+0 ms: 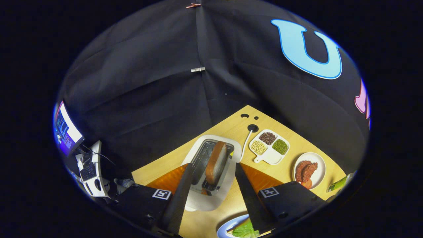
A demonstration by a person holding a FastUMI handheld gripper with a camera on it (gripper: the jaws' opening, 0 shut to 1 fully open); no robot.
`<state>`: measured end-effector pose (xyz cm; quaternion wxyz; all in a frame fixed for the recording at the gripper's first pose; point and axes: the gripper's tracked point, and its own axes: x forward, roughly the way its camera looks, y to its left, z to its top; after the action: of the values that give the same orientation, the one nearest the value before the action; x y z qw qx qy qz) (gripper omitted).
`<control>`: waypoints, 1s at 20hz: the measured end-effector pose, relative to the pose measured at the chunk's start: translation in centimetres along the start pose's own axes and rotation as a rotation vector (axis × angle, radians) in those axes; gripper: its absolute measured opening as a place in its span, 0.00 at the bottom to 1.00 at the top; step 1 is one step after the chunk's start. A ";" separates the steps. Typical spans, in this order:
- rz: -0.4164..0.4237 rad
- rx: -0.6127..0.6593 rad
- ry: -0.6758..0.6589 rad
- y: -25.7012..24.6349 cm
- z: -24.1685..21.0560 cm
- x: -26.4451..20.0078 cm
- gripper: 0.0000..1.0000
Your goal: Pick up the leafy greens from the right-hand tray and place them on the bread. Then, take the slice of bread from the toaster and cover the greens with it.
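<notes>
A white toaster (202,201) stands on the wooden table (231,124) with a brown slice of bread (216,162) sticking up out of its slot, tilted a little. My gripper (214,165) hovers above it, open, one finger on each side of the slice with a gap on both sides. Near the table's front, under my right finger, a blue plate (226,228) holds leafy greens (245,230). The finger covers part of them, and what lies beneath the greens is mostly hidden.
Right of the toaster sit a white divided dish (269,157) with three kinds of beans and a white plate (319,172) with red meat and tomato. A green bottle (338,183) lies at the table's right edge. A monitor (67,129) stands off the table's left.
</notes>
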<state>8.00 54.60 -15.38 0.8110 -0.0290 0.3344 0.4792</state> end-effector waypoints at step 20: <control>-0.092 0.080 0.108 -0.5 0.1 5.6 0.15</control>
<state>10.26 58.61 -18.67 0.8135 -0.0378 0.3948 0.4253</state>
